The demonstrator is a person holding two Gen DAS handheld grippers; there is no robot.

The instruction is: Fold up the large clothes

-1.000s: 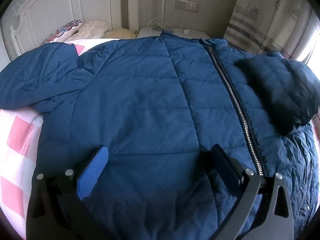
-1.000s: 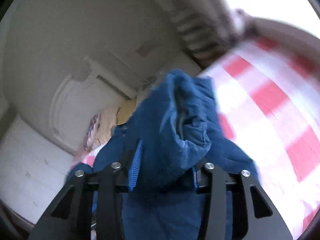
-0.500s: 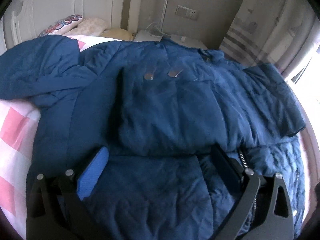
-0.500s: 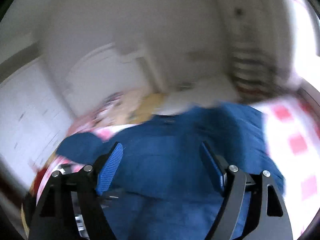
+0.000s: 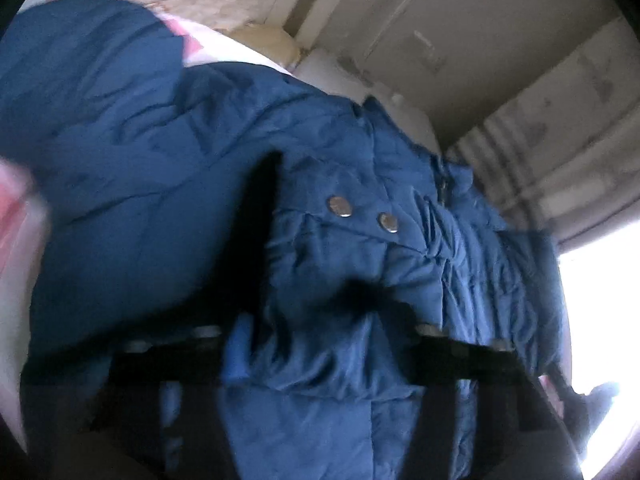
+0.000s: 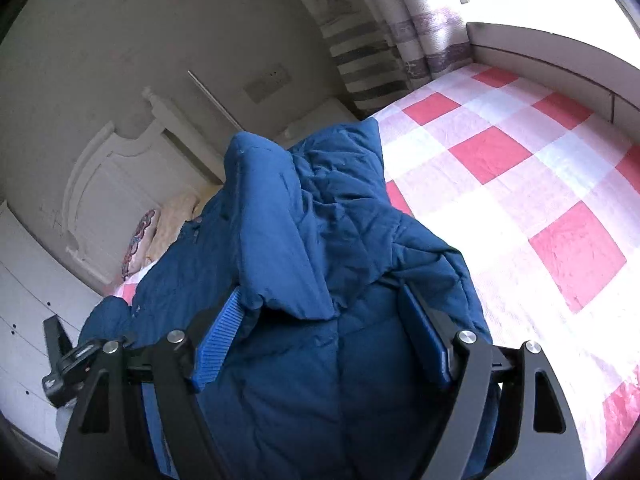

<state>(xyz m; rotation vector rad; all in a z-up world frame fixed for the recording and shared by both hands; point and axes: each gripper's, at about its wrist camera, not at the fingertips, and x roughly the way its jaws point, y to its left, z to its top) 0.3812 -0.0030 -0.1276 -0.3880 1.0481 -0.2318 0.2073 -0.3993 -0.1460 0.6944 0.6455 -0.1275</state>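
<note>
A dark blue quilted jacket lies spread on the bed, with a sleeve part folded across its front beside two metal snaps and the zipper. My left gripper is blurred and its jaws are closing on a bunched fold of the jacket's lower front. In the right wrist view the jacket rises as a rumpled ridge. My right gripper hovers over it, jaws wide open, with fabric lying between the blue pads but not pinched.
A red and white checked sheet covers the bed to the right of the jacket. The white headboard and pillows stand at the far end. A striped curtain hangs by the bright window.
My right gripper let go of the sleeve and opened; the sleeve now lies folded over the jacket's front. My left gripper rolled, moved in closer and narrowed its jaws on the fabric.
</note>
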